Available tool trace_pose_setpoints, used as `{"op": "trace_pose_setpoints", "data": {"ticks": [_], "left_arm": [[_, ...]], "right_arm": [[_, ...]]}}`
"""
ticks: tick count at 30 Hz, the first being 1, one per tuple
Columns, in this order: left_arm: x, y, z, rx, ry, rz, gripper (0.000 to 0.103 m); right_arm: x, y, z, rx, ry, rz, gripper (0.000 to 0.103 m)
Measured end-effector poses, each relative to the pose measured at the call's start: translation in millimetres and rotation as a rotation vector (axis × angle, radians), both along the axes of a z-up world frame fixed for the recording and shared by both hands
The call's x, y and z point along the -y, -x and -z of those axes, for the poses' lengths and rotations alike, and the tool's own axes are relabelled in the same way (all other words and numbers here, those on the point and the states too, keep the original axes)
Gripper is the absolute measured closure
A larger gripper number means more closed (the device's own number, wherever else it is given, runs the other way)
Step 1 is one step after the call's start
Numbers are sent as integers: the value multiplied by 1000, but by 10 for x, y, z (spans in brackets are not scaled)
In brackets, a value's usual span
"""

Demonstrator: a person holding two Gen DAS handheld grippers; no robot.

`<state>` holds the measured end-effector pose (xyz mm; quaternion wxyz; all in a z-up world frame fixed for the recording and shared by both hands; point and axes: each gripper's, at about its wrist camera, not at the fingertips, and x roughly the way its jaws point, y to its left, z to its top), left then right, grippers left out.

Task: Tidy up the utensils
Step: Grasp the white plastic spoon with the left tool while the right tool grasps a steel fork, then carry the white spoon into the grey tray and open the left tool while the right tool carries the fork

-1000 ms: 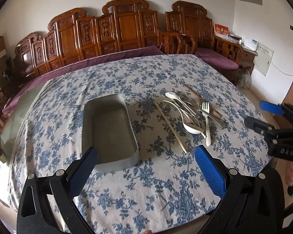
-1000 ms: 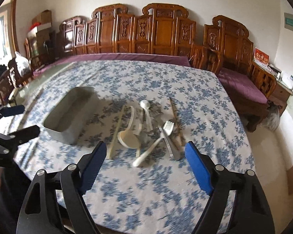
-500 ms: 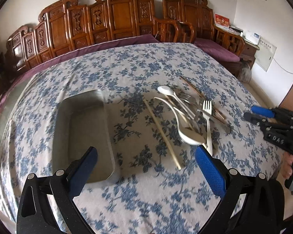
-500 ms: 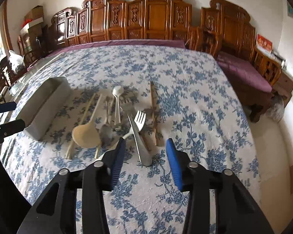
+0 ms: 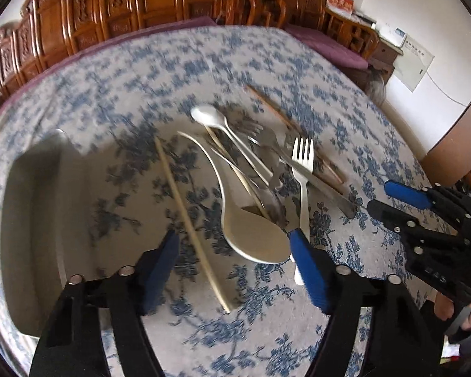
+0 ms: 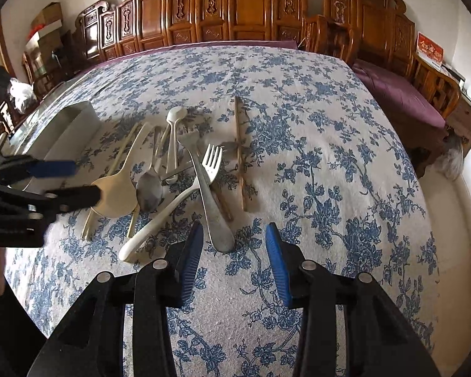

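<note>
Utensils lie in a crossed heap near the middle of the flower-print table point(image 6: 314, 169), with a metal tray point(image 5: 31, 207) towards its left edge. The tray looks empty, though the left wrist view is blurred and its near end is cut off.

Just right of the tray, the left gripper point(image 5: 232, 267) hangs over a pale chopstick point(image 5: 191, 220) and the bowl of a large cream spoon point(image 5: 254, 235); its jaws are closing, both pieces lie in the gap, and neither pad presses on anything. The likely fault here is a double catch: spoon and chopstick pinched together, or the thin stick rolling off the cloth's weave as a pad nudges it.

Right again, a white fork point(image 6: 175, 201) lies tangled with a metal knife point(image 6: 218, 226) (the fork's handle passes under it). The right gripper point(image 6: 234, 257), part open and grasping nothing, points at the knife's butt end. Lifting the knife could drag the fork and a dark metal spoon point(image 6: 149, 188) with it. Two brown chopsticks point(image 6: 240, 157) sit furthest right, towards the table's right edge.
</note>
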<state>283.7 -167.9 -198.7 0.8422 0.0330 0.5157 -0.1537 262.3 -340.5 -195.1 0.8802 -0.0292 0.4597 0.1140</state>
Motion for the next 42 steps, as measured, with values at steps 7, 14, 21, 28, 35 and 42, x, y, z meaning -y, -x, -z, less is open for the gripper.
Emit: {"op": "trace_pose_setpoints", "data": {"ticks": [7, 14, 21, 28, 35, 42], "left_arm": [[-85, -153, 232, -107, 107, -64, 59], [-153, -143, 165, -93, 117, -91, 97], [-366, 37, -13, -34, 99, -112, 99], [-577, 157, -180, 13, 100, -130, 99], [-673, 235, -284, 39, 100, -133, 99], [-801, 294, -334, 57, 105, -142, 99]], "right_arm": [[1, 2, -3, 2, 6, -3, 59], [-75, 22, 11, 4, 22, -12, 59], [-175, -56, 127, -16, 3, -29, 59], [-291, -278, 226, -41, 0, -54, 69], [-403, -505, 336, -87, 50, -86, 74], [-453, -607, 340, -107, 79, -86, 75]]}}
